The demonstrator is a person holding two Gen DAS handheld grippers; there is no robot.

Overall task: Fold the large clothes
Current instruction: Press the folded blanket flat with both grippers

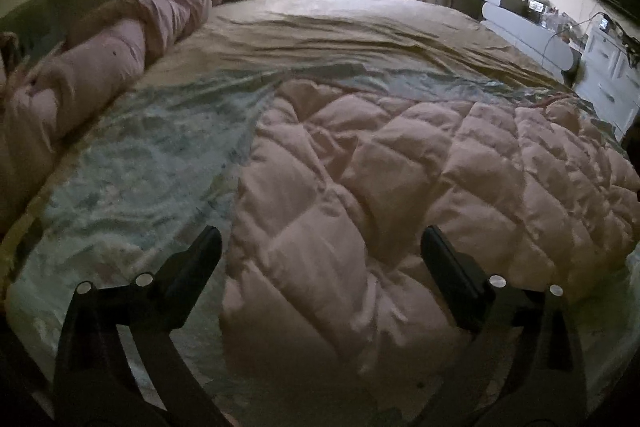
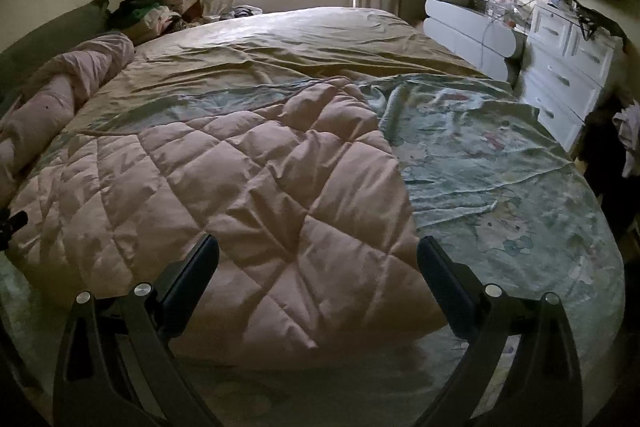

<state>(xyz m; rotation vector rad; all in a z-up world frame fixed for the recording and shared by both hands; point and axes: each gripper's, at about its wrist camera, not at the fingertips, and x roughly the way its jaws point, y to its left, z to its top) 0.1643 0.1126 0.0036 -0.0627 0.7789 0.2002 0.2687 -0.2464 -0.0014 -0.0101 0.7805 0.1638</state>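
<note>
Left wrist view: left gripper [image 1: 320, 243] spread wide, empty, above pink quilted comforter [image 1: 400, 167] lying folded on the bed [image 1: 340, 19]. Right wrist view: right gripper [image 2: 318, 253] likewise wide, empty; fold apparently laid, next move likely regrasping the near edge

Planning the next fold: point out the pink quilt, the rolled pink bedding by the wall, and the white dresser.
pink quilt [image 2: 248, 211]: right wrist view, middle of its quilted top.
rolled pink bedding [image 1: 120, 47]: left wrist view, middle of the roll.
white dresser [image 2: 568, 63]: right wrist view, drawer fronts.
</note>
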